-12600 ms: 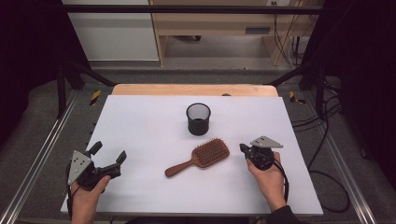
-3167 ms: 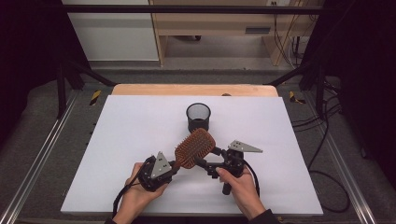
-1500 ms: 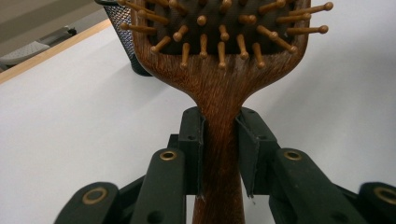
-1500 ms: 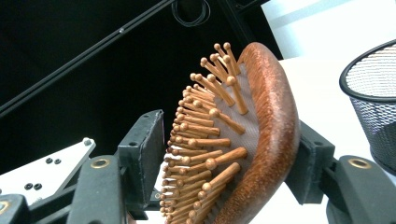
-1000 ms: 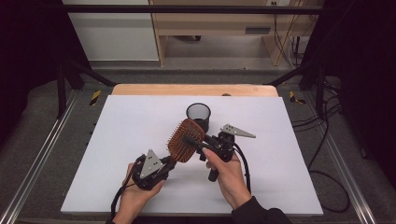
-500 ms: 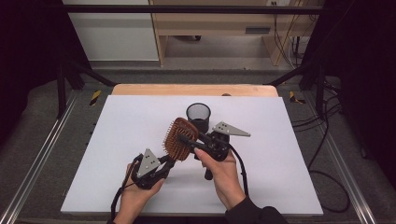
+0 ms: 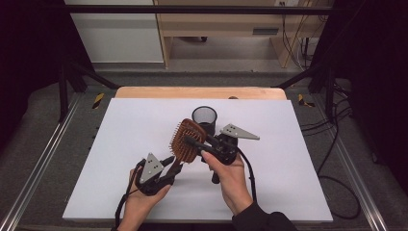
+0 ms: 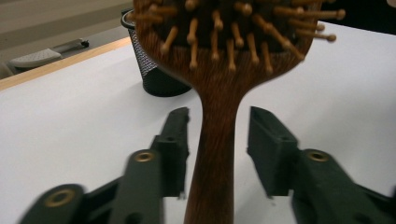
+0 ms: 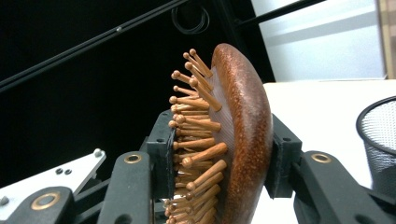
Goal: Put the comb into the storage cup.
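A brown wooden hairbrush (image 7: 181, 146) with peg bristles is held above the white table (image 7: 298, 144), near its middle. My right gripper (image 7: 190, 141) is shut on the brush head (image 9: 245, 116), one pad among the bristles and the other on the rounded back. My left gripper (image 7: 172, 163) sits lower left around the handle (image 8: 212, 154). Its jaws have just been opening, with a gap showing on each side of the handle. A black mesh cup (image 7: 204, 115) stands upright just behind the brush.
The mesh cup (image 8: 159, 79) is close beyond the brush head and appears at the right edge of the right gripper view (image 9: 380, 140). A wooden strip (image 7: 202, 92) borders the table's far edge. Metal rails run along both sides.
The left gripper's jaws have opened off the brush handle, which they gripped a moment ago. The right gripper keeps the brush head and has hardly moved.
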